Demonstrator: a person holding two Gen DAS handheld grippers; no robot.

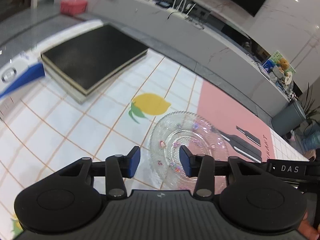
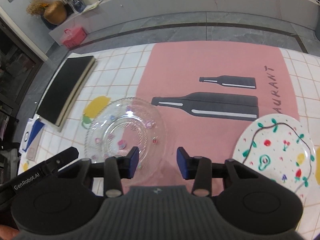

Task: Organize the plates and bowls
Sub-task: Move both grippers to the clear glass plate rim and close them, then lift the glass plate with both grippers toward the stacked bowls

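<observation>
A clear ribbed glass plate [image 1: 186, 138] with small coloured flowers lies on the tablecloth, at the edge of the pink panel. My left gripper [image 1: 159, 161] is open and empty just above its near rim. In the right wrist view the glass plate [image 2: 128, 126] lies left of centre. My right gripper [image 2: 158, 163] is open and empty, over the cloth just right of that plate. A white plate painted with fruit [image 2: 276, 154] lies at the right, beside the right finger [image 2: 183, 163]. The left gripper's body [image 2: 46, 169] shows at the lower left.
A black-topped flat box [image 1: 94, 56] lies at the table's far left, also in the right wrist view [image 2: 64, 89]. A blue and white packet [image 2: 33, 134] lies near it. The cloth shows a lemon print [image 1: 151, 104] and bottle prints [image 2: 208, 105]. Beyond the table edge is grey floor.
</observation>
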